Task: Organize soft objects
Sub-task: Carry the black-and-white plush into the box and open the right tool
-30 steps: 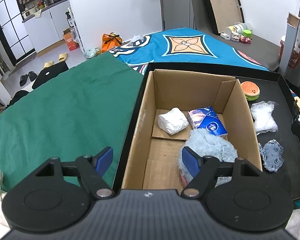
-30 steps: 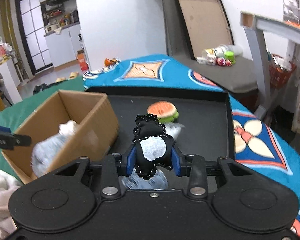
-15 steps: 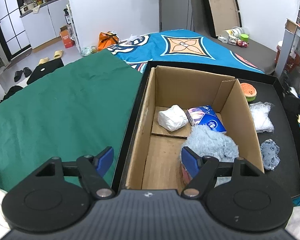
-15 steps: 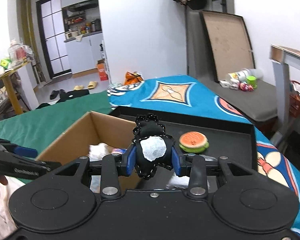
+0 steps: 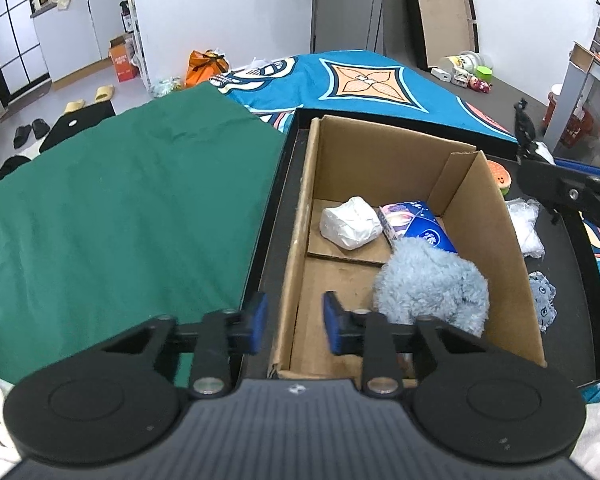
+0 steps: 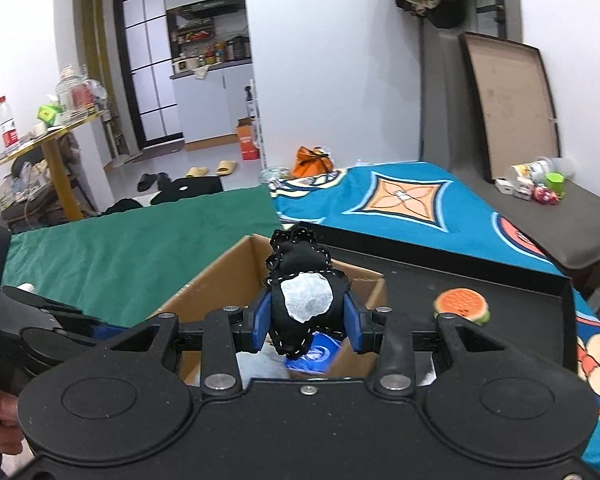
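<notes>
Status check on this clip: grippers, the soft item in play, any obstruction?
Right gripper shut on black plush toy, above cardboard box. Left gripper open, straddling box wall. Fluffy blue toy already inside; nothing blocking.

The left wrist view is taken from close above the near left corner of the open brown cardboard box (image 5: 404,240), angled steeply down; the box's left wall is seen between the jaws, its floor past the right jaw. The right wrist view is held nearer level, facing across the room toward the far kitchen doorway, with the same box (image 6: 236,280) just beyond and below the jaws. Shared by both views are the box, the black shallow tray (image 5: 572,280) (image 6: 480,276) under it, the round watermelon-patterned soft toy (image 5: 500,176) (image 6: 461,305), the green cloth (image 5: 120,208) (image 6: 140,248) and the blue patterned blanket (image 5: 364,80) (image 6: 400,200).
</notes>
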Tool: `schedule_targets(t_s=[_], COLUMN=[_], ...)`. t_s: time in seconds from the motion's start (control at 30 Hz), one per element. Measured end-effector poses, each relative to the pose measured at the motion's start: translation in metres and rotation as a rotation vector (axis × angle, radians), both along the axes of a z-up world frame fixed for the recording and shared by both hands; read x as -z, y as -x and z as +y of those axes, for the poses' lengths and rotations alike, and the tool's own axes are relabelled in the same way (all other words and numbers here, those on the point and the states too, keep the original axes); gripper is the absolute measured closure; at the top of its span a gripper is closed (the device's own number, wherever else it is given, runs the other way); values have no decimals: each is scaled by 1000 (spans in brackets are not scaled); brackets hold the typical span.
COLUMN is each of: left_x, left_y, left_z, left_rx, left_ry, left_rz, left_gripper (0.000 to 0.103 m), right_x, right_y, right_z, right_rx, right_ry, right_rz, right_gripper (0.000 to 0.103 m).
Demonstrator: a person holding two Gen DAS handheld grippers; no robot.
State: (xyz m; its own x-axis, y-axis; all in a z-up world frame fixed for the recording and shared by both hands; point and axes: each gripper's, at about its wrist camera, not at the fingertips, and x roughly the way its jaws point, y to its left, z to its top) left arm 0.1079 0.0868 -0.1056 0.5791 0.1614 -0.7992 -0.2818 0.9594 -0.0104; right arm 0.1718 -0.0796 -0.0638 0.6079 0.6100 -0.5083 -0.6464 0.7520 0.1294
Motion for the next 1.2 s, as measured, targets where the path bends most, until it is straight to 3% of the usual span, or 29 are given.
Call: schedule_targets(t_s=[0.13, 0.3, 0.43, 0.77, 0.87, 1.03, 1.2], left_x=[1, -1, 0, -3, -3, -5, -4], left_y=[1, 2, 2, 2, 1, 1, -4], left_z=[6, 7, 10, 13, 12, 7, 0], left_rx=[5, 19, 12, -10, -12, -10, -5], left_ry=[10, 14, 28, 45, 44, 29, 15], left_rz=[1, -1, 3, 8, 15, 11, 16], left_gripper=[94, 94, 94, 90, 85, 65, 58], right_x=[-2, -4, 1, 11, 14, 20, 30], right_y=[1, 1, -1, -1, -3, -6, -9], right_z=[12, 27, 36, 11, 0, -17, -30], right_rx=[-22, -55, -107, -23, 13, 52, 78], right_ry=[-15, -34, -35, -11, -11, -6, 8], right_rz=[0, -1, 62, 110, 124, 129, 147], right_gripper=[65, 63, 50, 47, 47, 47, 47])
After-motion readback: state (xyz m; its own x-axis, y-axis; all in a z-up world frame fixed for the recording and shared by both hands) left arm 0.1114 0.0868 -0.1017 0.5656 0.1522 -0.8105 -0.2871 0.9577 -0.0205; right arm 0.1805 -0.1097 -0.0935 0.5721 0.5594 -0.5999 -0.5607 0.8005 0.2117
